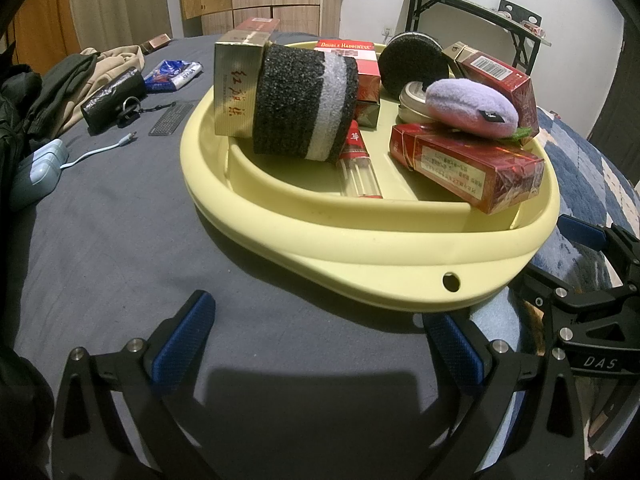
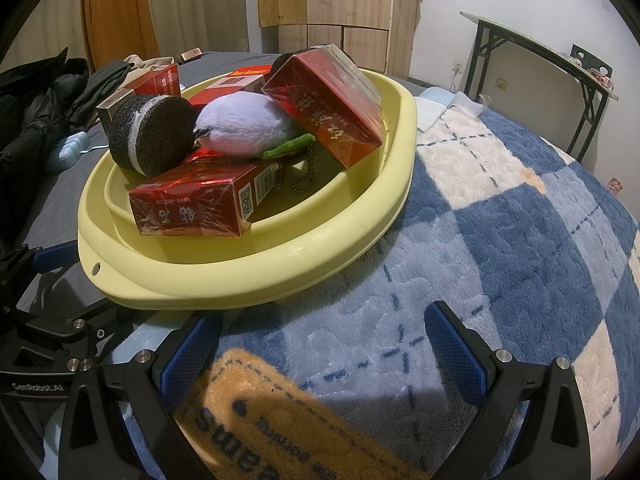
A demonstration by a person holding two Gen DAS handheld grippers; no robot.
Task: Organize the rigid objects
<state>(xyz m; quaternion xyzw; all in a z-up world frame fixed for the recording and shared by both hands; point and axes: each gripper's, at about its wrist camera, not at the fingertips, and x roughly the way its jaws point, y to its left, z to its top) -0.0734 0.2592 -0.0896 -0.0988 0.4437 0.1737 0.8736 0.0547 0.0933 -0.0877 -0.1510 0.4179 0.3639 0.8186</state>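
Your left gripper [image 1: 316,344] hovers over the grey bed sheet [image 1: 120,232], fingers [image 1: 182,344] spread apart and holding nothing, just short of the yellow basin's [image 1: 360,264] near rim. In the basin, from left to right, a gold box [image 1: 236,88] leans behind a black sponge roll [image 1: 304,108], a slim red pack [image 1: 358,160] lies flat on the floor, and a purple plush [image 1: 472,106] rests on a red carton [image 1: 468,168] at the right rim. Your right gripper [image 2: 320,356] sits over the blue checked blanket [image 2: 500,240], fingers [image 2: 456,354] likewise wide apart and empty, the basin's near rim just beyond its left finger.
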